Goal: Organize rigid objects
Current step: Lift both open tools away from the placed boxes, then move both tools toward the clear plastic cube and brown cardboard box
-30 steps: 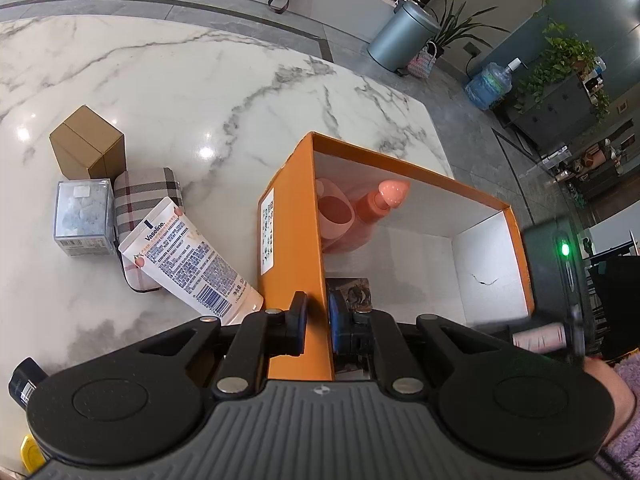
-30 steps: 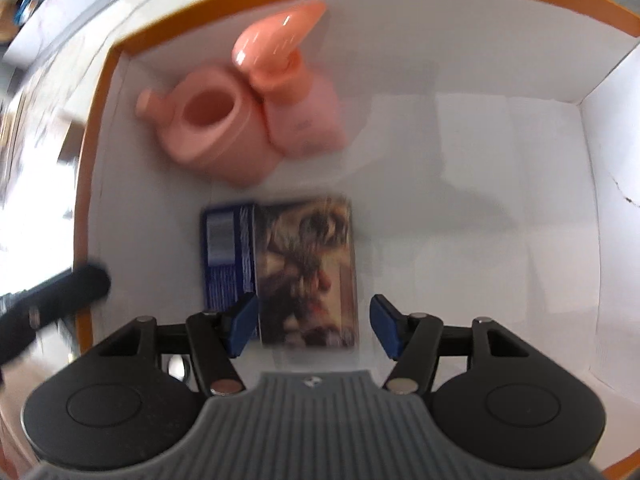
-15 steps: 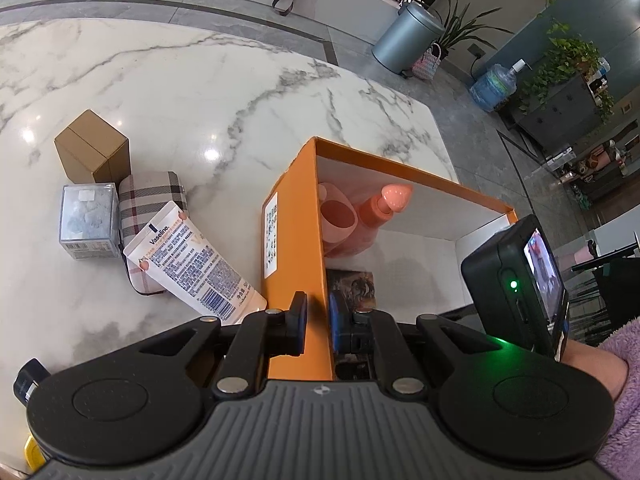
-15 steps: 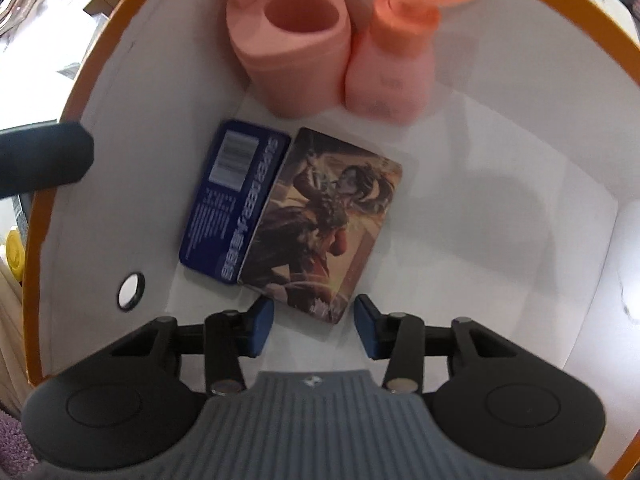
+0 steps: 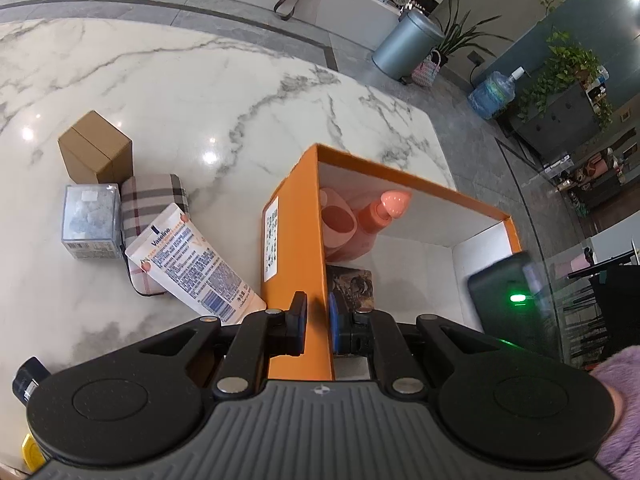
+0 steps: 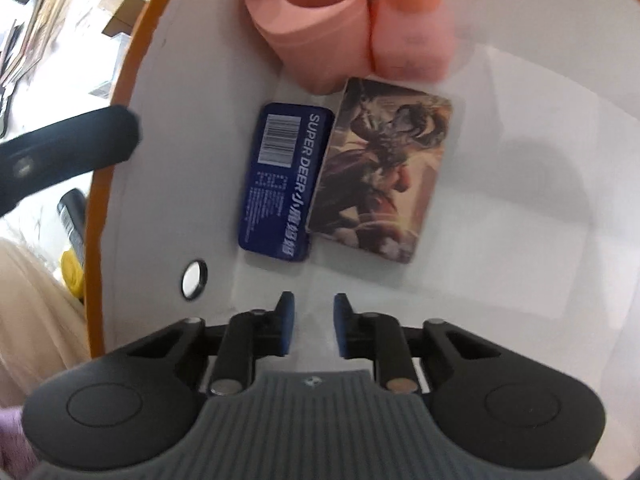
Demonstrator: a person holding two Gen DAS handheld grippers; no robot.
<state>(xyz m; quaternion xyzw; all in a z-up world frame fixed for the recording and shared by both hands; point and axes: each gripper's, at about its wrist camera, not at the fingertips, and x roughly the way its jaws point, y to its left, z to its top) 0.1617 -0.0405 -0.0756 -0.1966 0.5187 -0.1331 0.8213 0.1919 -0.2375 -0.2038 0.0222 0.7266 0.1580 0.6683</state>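
Observation:
My left gripper [image 5: 318, 308] is shut on the near side wall of the orange box [image 5: 292, 248], one finger outside and one inside. Inside the box stand a pink cup [image 6: 316, 20] and a pink pump bottle [image 6: 412, 32] at the far end. A blue tin [image 6: 280, 180] and a picture-printed flat box [image 6: 384, 172] lie side by side on the white floor. My right gripper [image 6: 314, 304] hangs over the box floor just short of them. Its jaws are closing with a narrow gap and nothing between them.
On the marble table left of the orange box lie a Vaseline tube [image 5: 192, 264], a plaid pouch [image 5: 152, 200], a clear box [image 5: 90, 216] and a brown carton [image 5: 96, 148]. A dark item [image 5: 26, 376] and a yellow one [image 5: 32, 452] sit near the front edge.
The right gripper's jaws have narrowed from wide apart to a small gap, and it has rolled and drawn back from the picture box. The left gripper has kept its grip and place.

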